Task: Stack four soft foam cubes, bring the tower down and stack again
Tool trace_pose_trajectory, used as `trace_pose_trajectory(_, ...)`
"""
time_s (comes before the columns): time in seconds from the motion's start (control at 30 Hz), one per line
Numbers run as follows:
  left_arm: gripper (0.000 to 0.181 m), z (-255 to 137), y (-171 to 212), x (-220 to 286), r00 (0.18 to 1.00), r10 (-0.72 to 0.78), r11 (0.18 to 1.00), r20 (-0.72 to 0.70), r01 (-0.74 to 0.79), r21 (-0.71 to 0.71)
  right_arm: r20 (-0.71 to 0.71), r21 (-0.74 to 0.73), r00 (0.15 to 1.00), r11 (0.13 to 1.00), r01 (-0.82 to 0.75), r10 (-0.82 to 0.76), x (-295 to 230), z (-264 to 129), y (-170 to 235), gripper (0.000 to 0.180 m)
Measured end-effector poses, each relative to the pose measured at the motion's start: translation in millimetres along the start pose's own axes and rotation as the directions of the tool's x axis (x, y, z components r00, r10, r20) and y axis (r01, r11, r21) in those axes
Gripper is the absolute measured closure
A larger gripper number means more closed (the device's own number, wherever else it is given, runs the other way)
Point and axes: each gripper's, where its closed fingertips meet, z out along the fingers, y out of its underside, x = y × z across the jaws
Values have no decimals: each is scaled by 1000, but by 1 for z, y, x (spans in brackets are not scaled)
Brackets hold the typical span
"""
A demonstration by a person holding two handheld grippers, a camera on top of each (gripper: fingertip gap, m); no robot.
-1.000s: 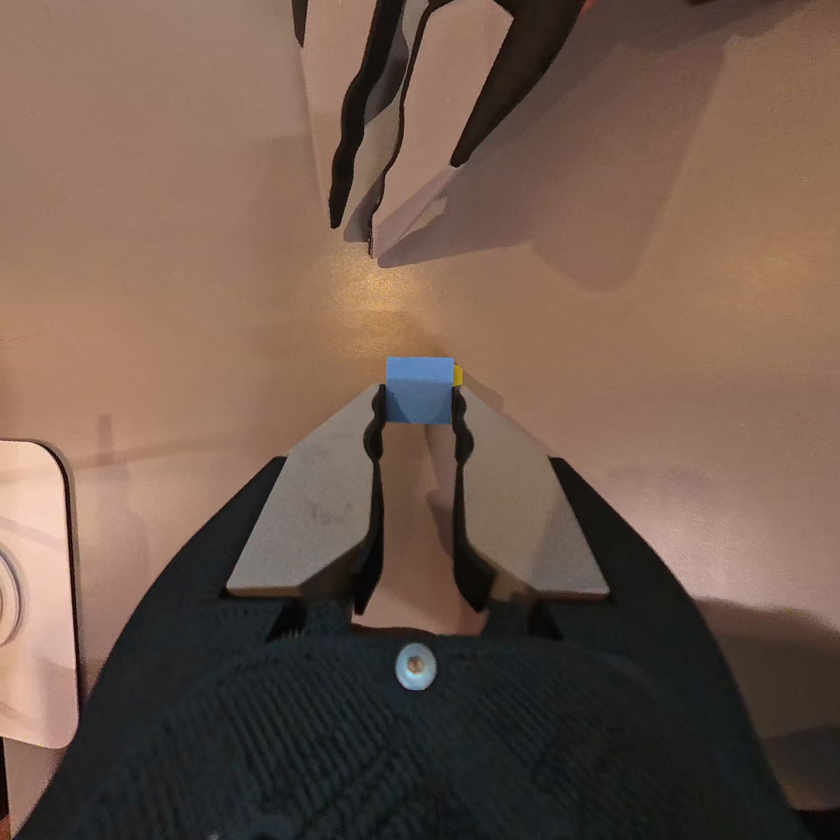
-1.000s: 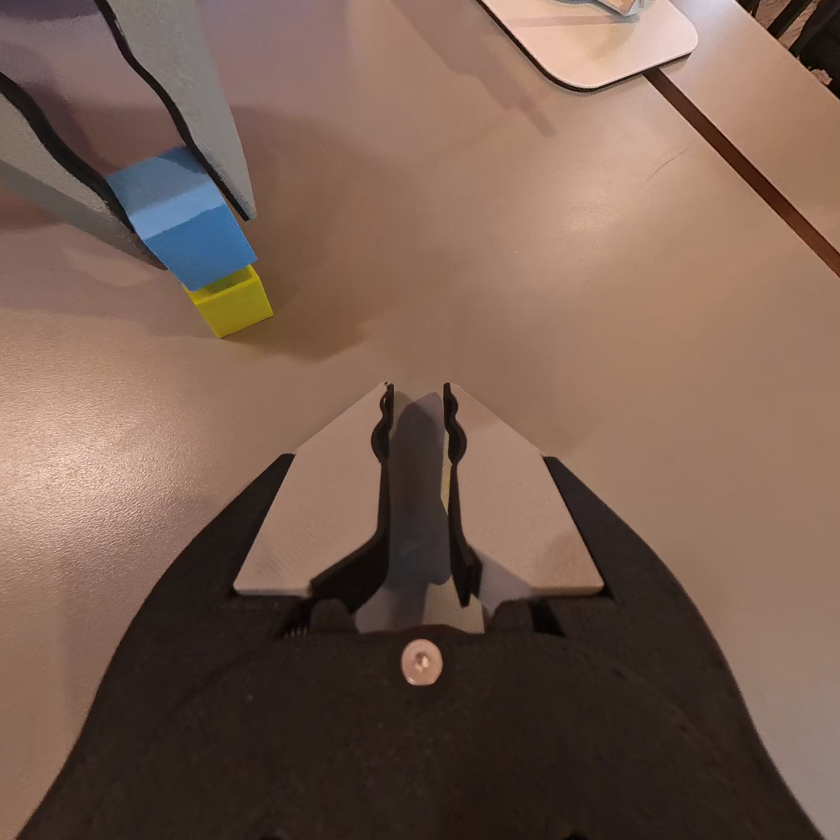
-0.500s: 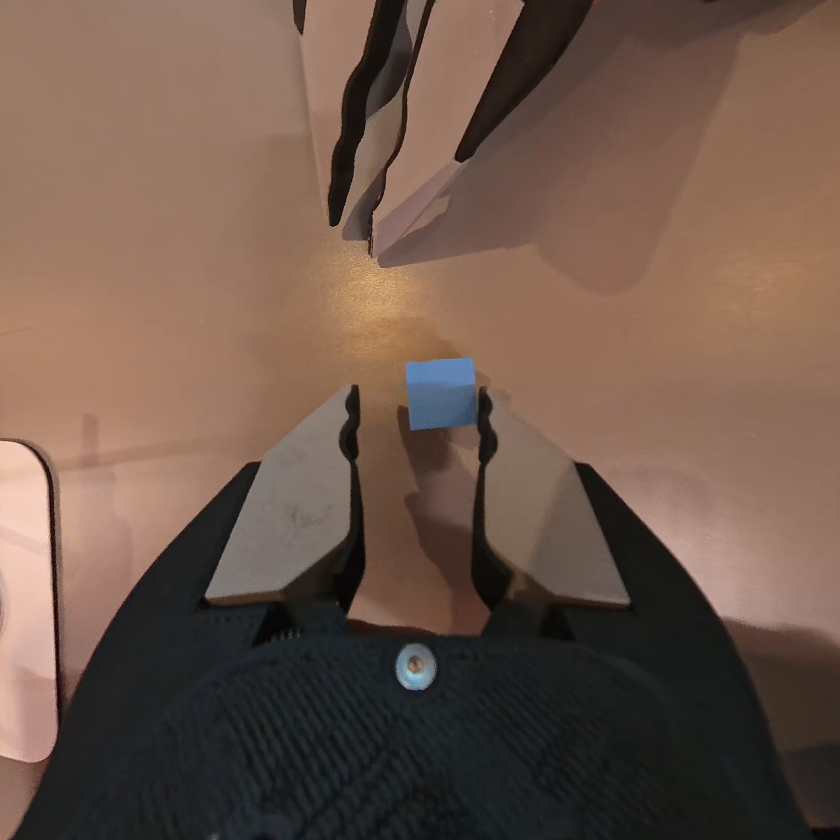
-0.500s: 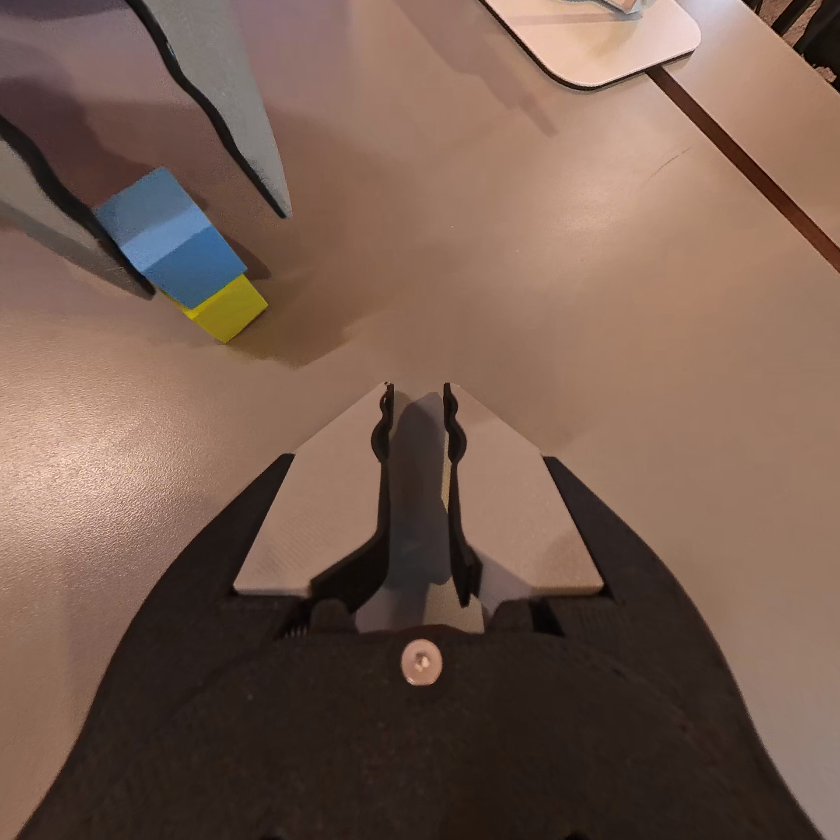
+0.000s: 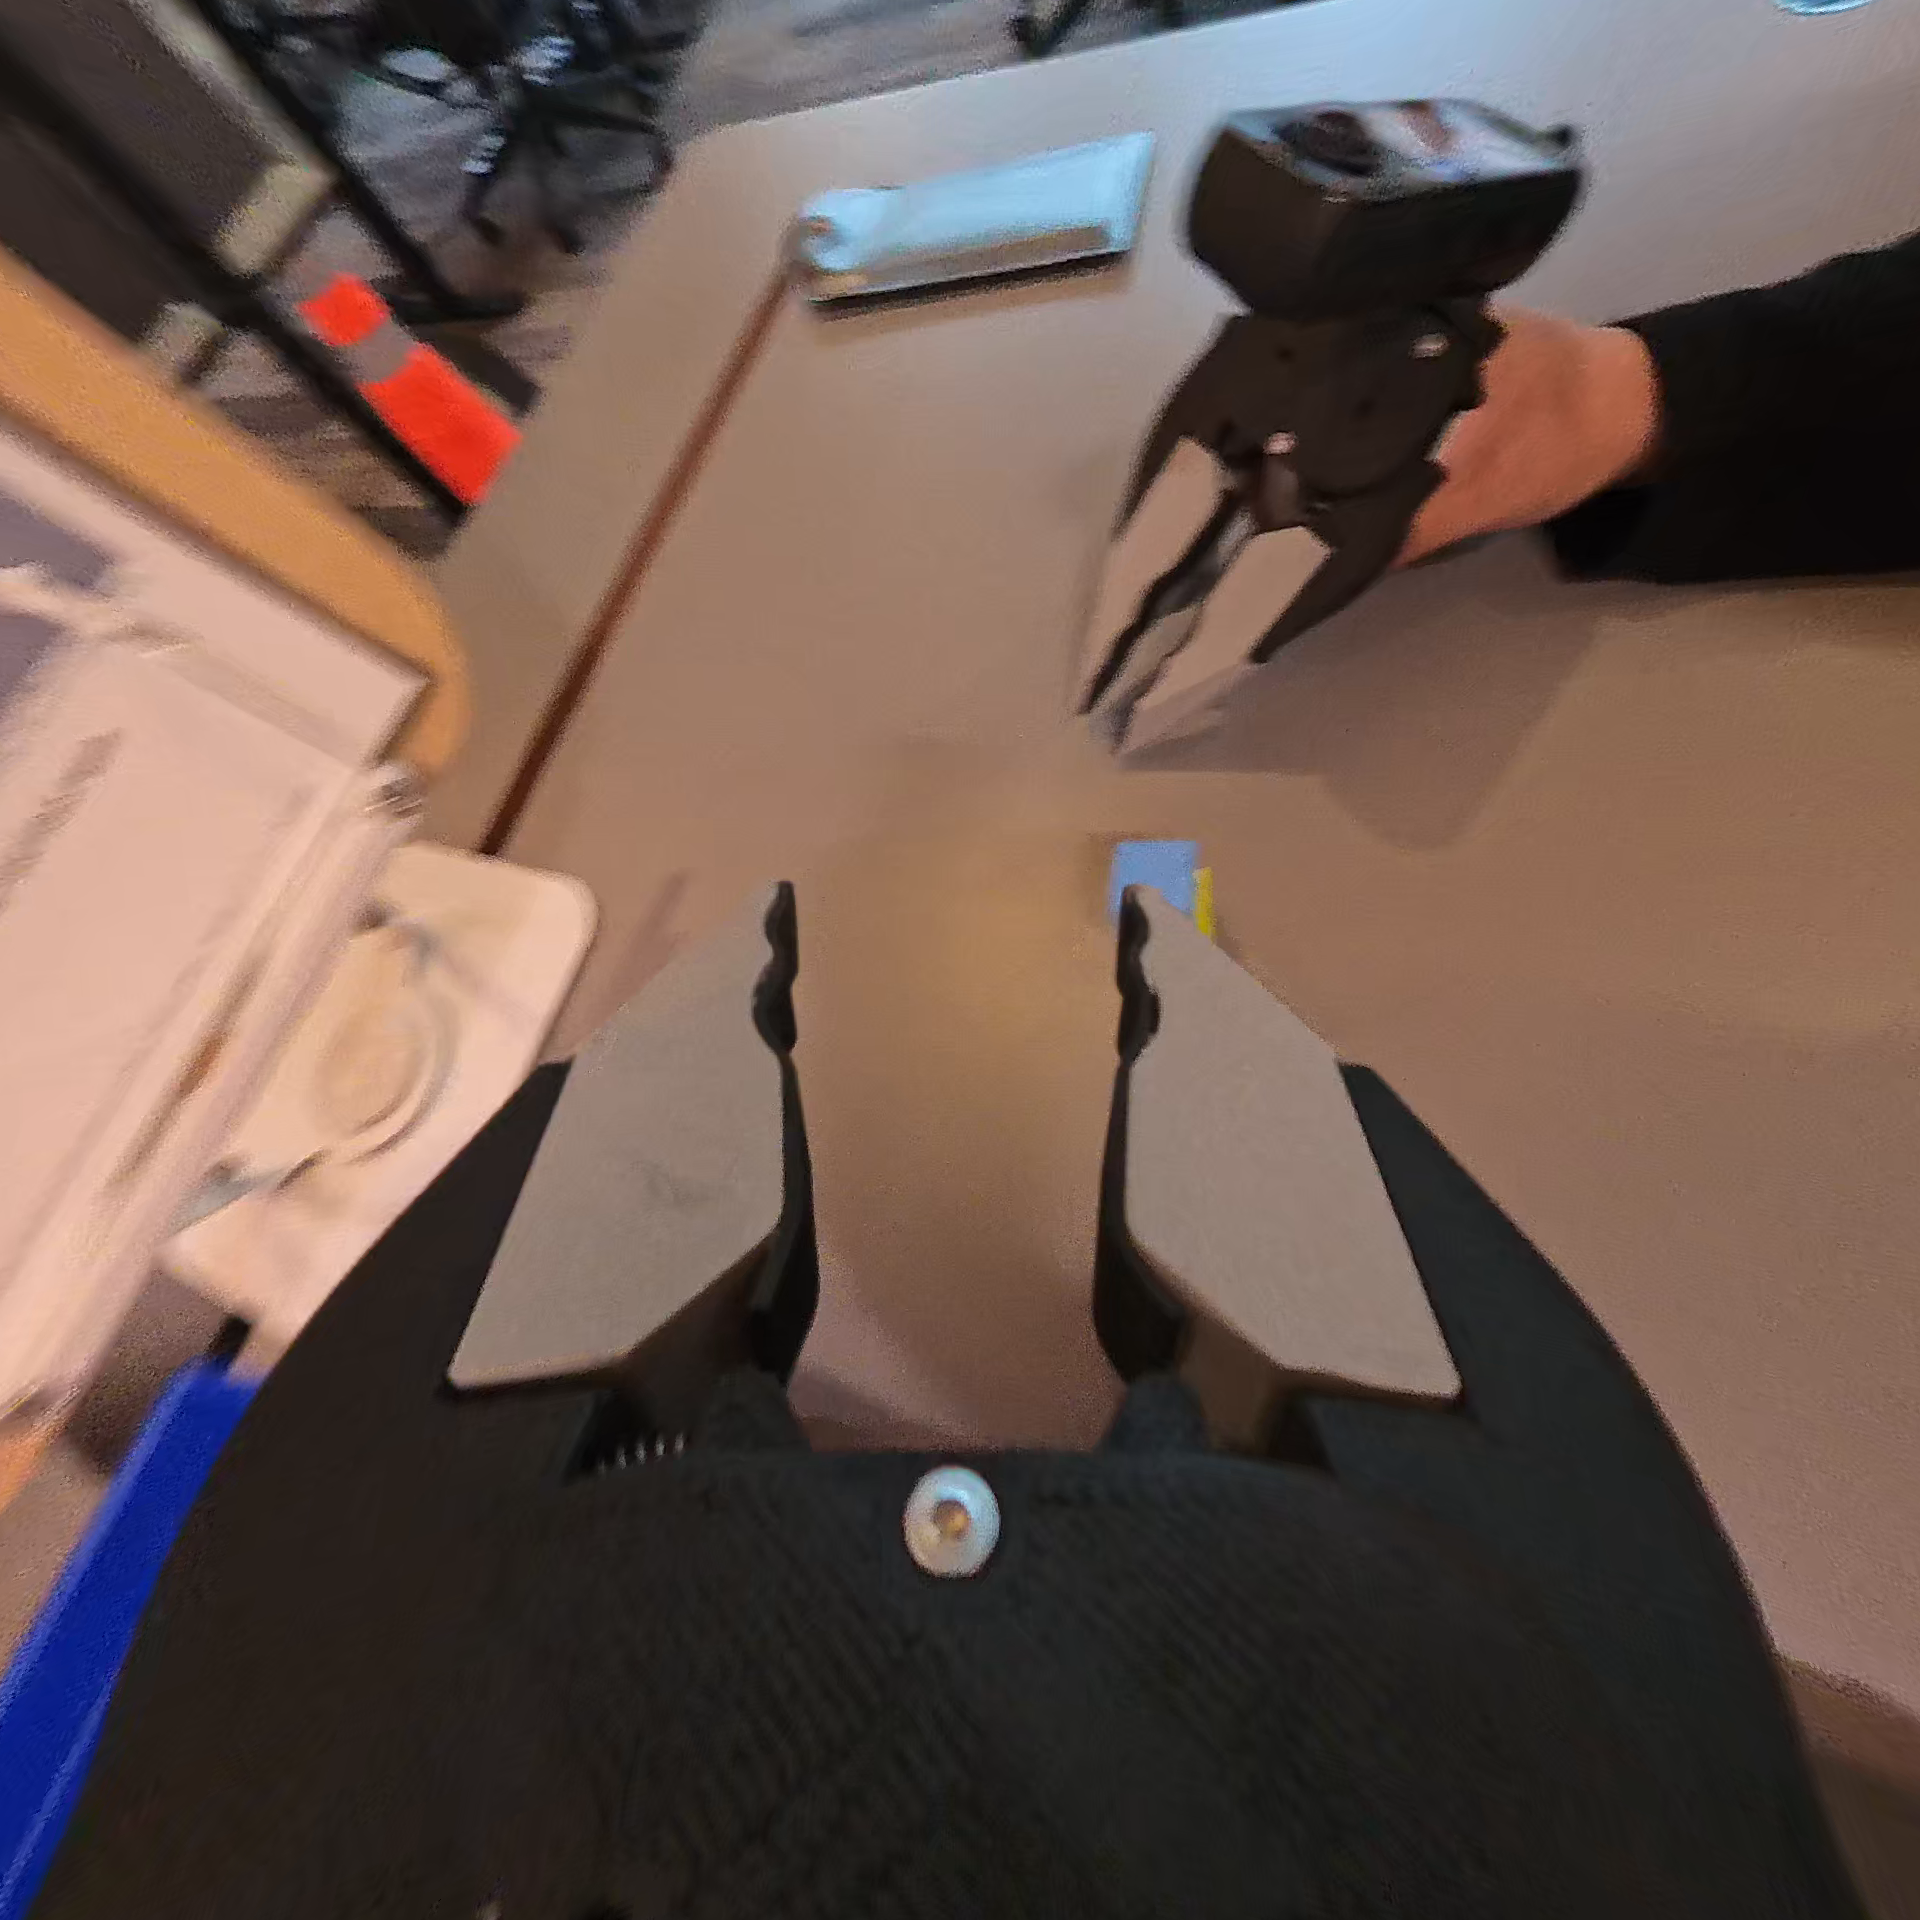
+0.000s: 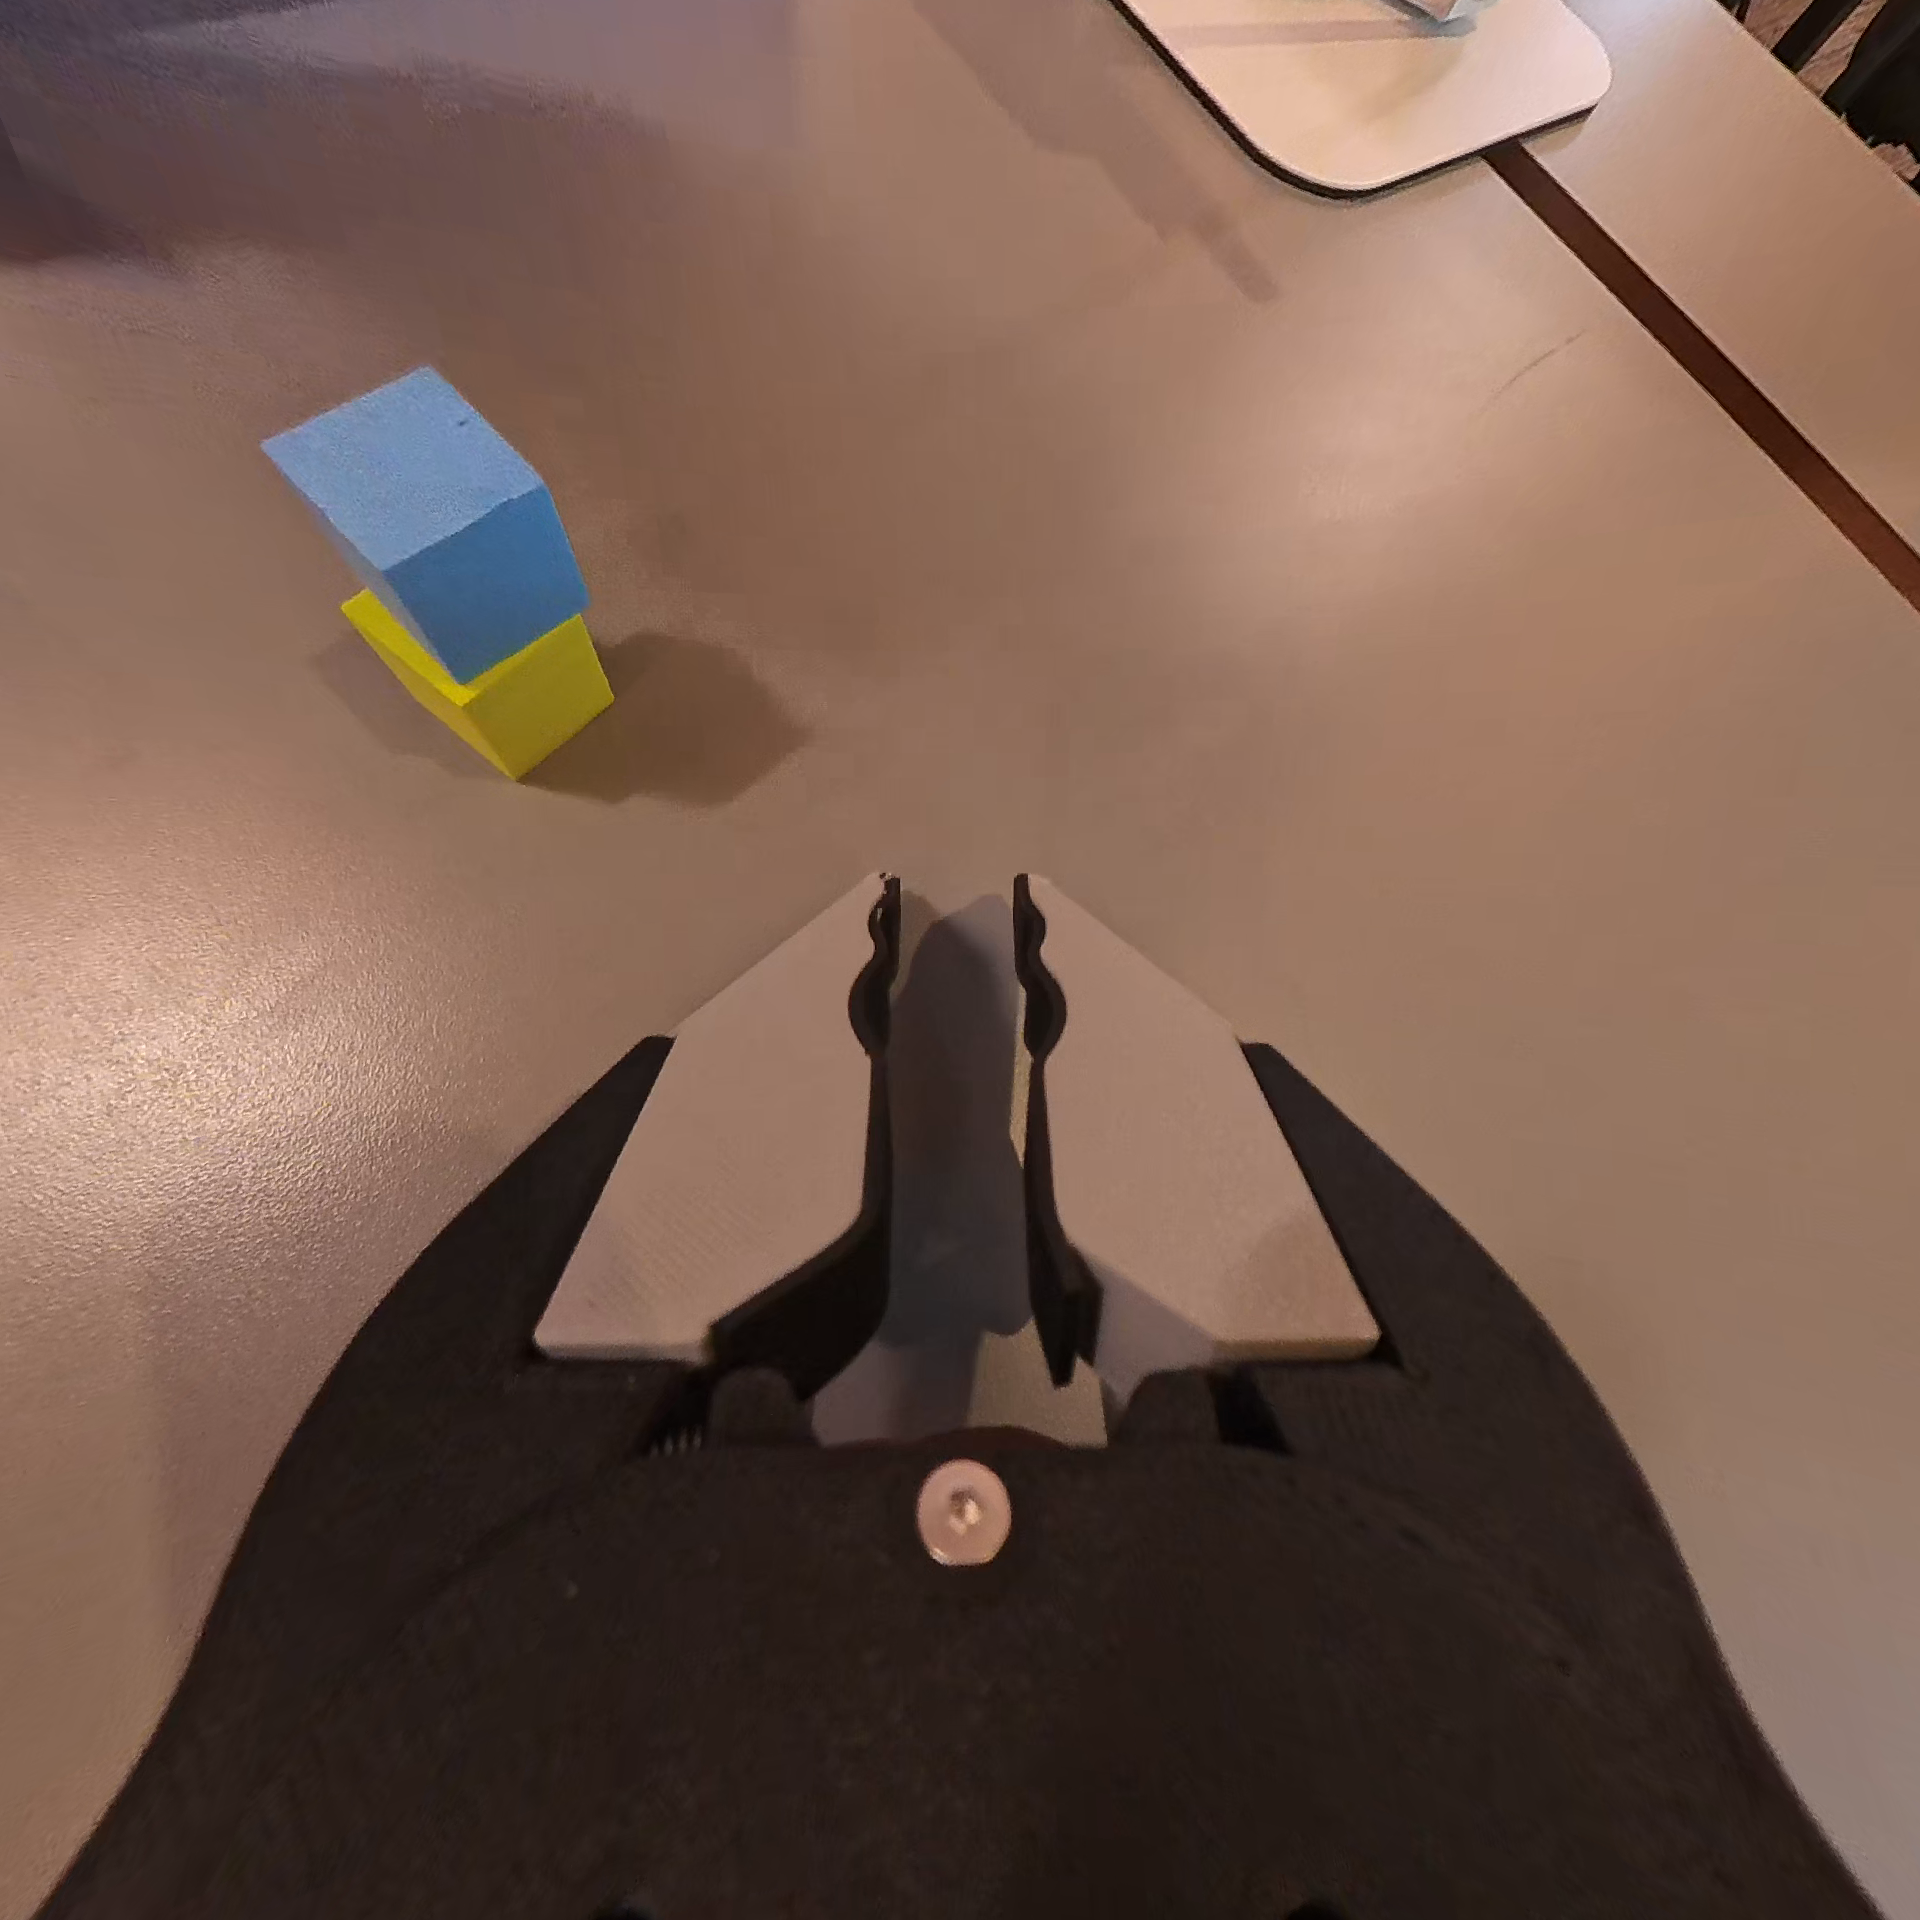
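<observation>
Spreading under everything is the grey-brown table, with a pale rounded board at its far edge in my right wrist view and a blurred clear container on a white tray at the left of my left wrist view. Next in size are my two claws: my left gripper hangs above the table with its jaws wide apart and nothing between them, while my right gripper sits low near the surface with only a narrow gap between its fingers, also empty. Smaller again is the tower so far, just two pieces: a blue cube rests on a yellow cube, twisted and shifted so it overhangs the lower one, and both stand free of either claw. I judge I am partway through a stacking round, two of four placed. No third or fourth cube shows in either view, so my next move calls for finding one, gripping the soft foam lightly, and setting it squarely on the blue top without nudging that crooked joint.
</observation>
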Motion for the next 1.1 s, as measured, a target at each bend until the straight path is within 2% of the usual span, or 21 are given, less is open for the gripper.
trace_pose_trajectory(0.13, 121, -58, 34, -68, 980, -61, 996, 188, 73, -53, 1, -6, 1000, 1000, 2, -2, 0, 1, 1, 161)
trace_pose_trajectory(0.27, 121, -85, 93, -135, 901, -260, 951, 346, 302, -72, 1, -12, 1000, 1000, 4, -4, -1, 1, 1, 161)
trace_pose_trajectory(0.37, 121, -81, 155, -168, 788, -417, 847, 454, 517, -120, 2, -14, 1000, 1000, -1, 1, 0, 2, 2, 161)
trace_pose_trajectory(0.47, 124, -73, 217, -184, 661, -508, 702, 552, 689, -180, 4, -14, 1000, 1000, -12, 12, 1, 2, 2, 160)
trace_pose_trajectory(0.53, 125, -65, 239, -186, 595, -577, 628, 559, 761, -163, 3, -11, 1000, 1000, -16, 16, 1, 1, 2, 160)
trace_pose_trajectory(0.6, 128, -61, 252, -189, 552, -603, 587, 576, 796, -149, 4, -12, 1000, 1000, -17, 17, 1, 1, 2, 160)
trace_pose_trajectory(0.73, 129, -60, 278, -183, 546, -567, 545, 617, 810, -217, 10, -15, 1000, 1000, -19, 19, 1, 2, 2, 160)
trace_pose_trajectory(0.93, 134, -53, 288, -168, 570, -562, 534, 600, 804, -263, 6, -14, 1000, 1000, -8, 9, 0, 2, 2, 161)
trace_pose_trajectory(1.0, 151, -46, 288, -161, 601, -559, 549, 571, 784, -288, 1, -14, 1000, 1000, -6, 6, 1, 1, 2, 161)
trace_pose_trajectory(1.1, 153, -50, 278, -164, 643, -506, 606, 575, 739, -293, -4, -15, 1000, 1000, -5, 5, 0, 1, 2, 161)
